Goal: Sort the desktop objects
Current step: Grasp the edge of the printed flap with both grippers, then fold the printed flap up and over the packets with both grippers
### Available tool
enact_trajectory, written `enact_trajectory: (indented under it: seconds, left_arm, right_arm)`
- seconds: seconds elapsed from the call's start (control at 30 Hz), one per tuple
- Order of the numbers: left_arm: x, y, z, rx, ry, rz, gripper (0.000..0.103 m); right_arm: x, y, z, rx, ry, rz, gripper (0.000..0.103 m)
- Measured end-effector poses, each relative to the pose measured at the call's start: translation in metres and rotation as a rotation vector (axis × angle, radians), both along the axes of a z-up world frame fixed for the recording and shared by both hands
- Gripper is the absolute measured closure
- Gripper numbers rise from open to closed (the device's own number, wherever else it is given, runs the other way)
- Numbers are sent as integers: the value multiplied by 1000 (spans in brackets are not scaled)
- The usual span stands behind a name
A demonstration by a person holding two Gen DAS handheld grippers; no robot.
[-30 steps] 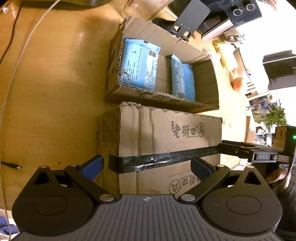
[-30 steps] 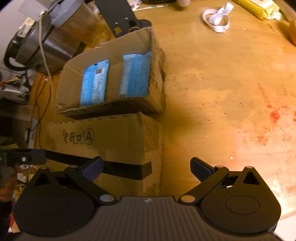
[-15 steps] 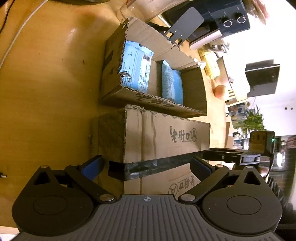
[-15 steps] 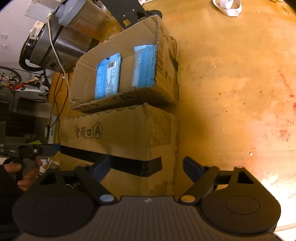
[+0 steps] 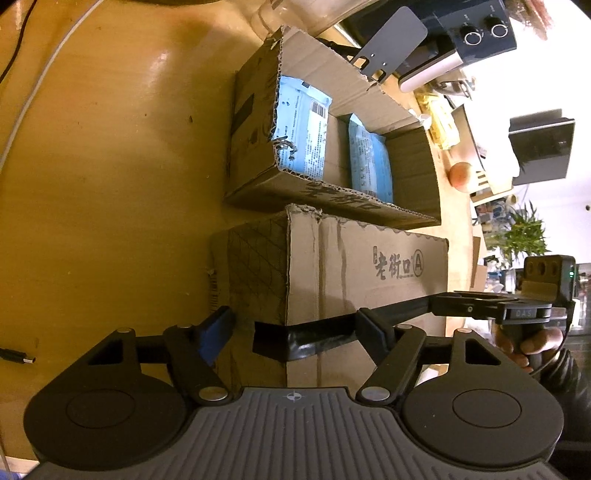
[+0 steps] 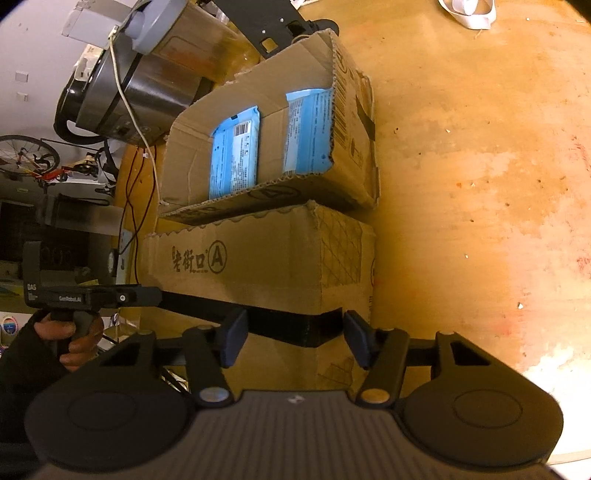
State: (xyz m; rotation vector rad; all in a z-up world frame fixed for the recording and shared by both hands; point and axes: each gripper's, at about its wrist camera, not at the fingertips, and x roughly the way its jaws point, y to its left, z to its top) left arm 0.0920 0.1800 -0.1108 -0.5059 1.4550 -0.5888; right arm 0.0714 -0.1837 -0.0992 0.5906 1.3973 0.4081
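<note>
A closed cardboard box with black tape (image 5: 369, 280) (image 6: 258, 273) lies on the wooden table. Behind it stands an open cardboard box (image 5: 332, 122) (image 6: 269, 122) holding two blue packets (image 5: 303, 129) (image 6: 236, 155). My left gripper (image 5: 295, 332) straddles the closed box's left corner, fingers partly closed around it. My right gripper (image 6: 291, 332) straddles its right corner, fingers narrowed near the tape. Each gripper shows in the other's view, the right one (image 5: 517, 310) and the left one (image 6: 74, 295).
A steel cooker (image 6: 129, 85) with cables stands behind the open box. A dark appliance with knobs (image 5: 472, 33), an orange fruit (image 5: 460, 175) and a white strap (image 6: 469, 11) lie on the table. A cable plug (image 5: 18, 356) lies at the left.
Both grippers have closed in around the taped box's two ends; the fingers have narrowed. The views shifted a little toward the box.
</note>
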Motion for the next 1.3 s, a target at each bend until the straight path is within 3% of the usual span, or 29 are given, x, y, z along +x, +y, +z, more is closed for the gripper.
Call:
enact_trajectory:
  seconds: [0.7, 1.3]
  left_arm:
    - [-11, -4, 13, 5, -34, 12, 35]
    - [-17, -13, 75, 41, -73, 16, 36]
  right_arm:
    - [-8, -4, 6, -8, -6, -16, 51]
    - [-17, -8, 60, -9, -22, -45, 53]
